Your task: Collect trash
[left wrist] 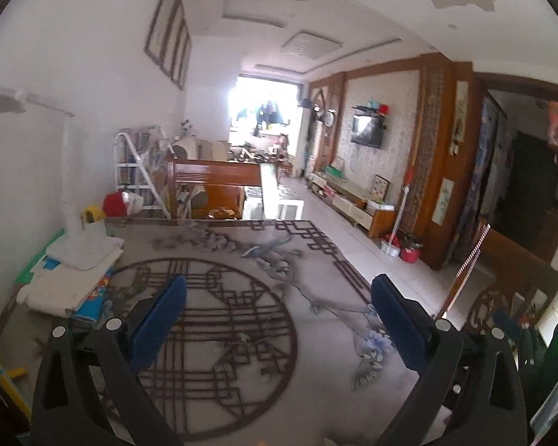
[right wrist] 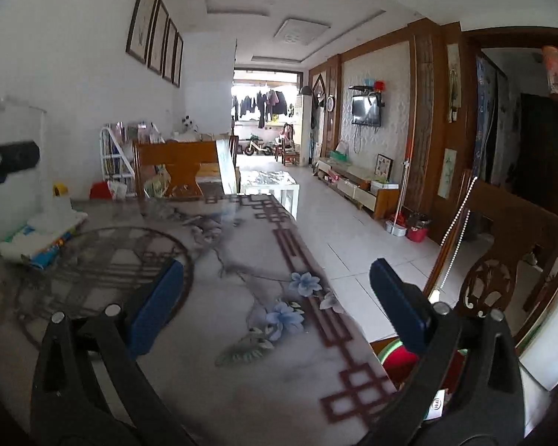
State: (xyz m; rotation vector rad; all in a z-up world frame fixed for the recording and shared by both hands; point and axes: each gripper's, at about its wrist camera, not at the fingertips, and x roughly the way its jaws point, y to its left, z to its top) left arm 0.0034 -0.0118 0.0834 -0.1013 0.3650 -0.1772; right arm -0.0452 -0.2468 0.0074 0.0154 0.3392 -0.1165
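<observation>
My left gripper (left wrist: 279, 319) hangs open above the patterned table top (left wrist: 241, 297), and nothing lies between its blue pads (left wrist: 160, 319). My right gripper (right wrist: 277, 304) is open too, over the table's right edge (right wrist: 316, 297), with one blue pad (right wrist: 398, 304) out past the edge above the floor. Both point roughly level, down the long room. No loose trash shows on the part of the table in view. A red and green object (right wrist: 398, 362) sits below the table's near right corner, partly hidden by my right finger.
A white desk lamp (left wrist: 74, 238) stands on a stack of books and papers (left wrist: 67, 290) at the table's left. A carved wooden chair (right wrist: 502, 282) stands to the right. Beyond are a wooden bench (right wrist: 182, 163), a low white table (right wrist: 271, 182) and tiled floor (right wrist: 353, 238).
</observation>
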